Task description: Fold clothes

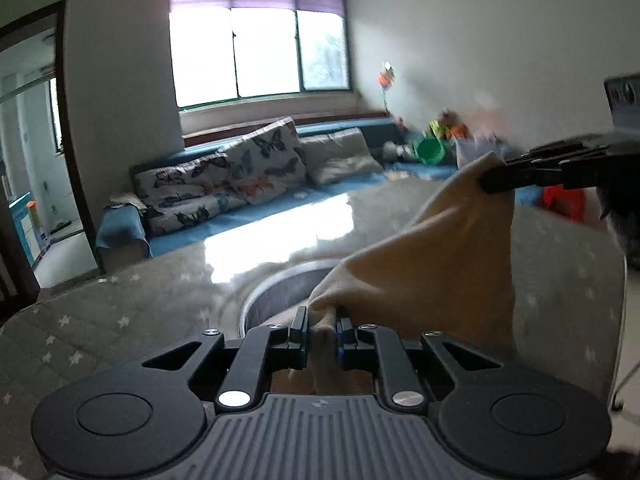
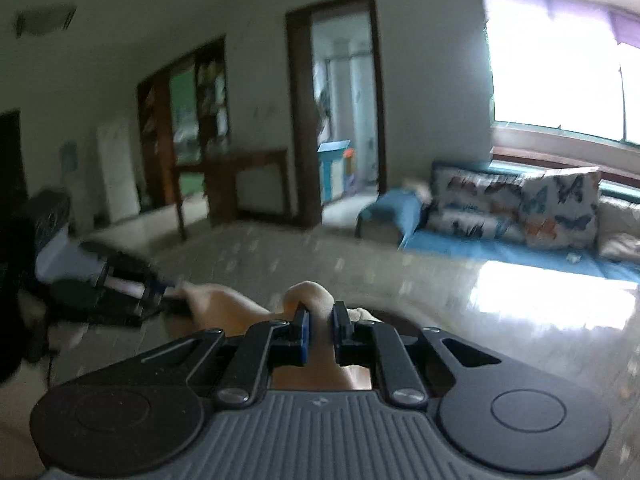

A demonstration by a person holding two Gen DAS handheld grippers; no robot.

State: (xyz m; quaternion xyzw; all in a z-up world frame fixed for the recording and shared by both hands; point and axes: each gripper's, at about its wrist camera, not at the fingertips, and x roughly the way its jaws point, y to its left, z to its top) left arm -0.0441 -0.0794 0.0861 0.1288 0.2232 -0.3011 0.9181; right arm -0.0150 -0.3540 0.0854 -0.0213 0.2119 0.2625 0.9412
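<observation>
We are gripping the beige garment (image 1: 432, 264) with both claws closed on it: the left claw (image 1: 322, 330) pinching one bunched edge, the right claw (image 2: 320, 322) another, holding the cloth lifted and spread above the star-patterned worktop (image 1: 120, 312), likely to square it.

Cream garment (image 1: 432, 256) hangs lifted above table, I see two bunched corners pinched, cloth sagging between them.
</observation>
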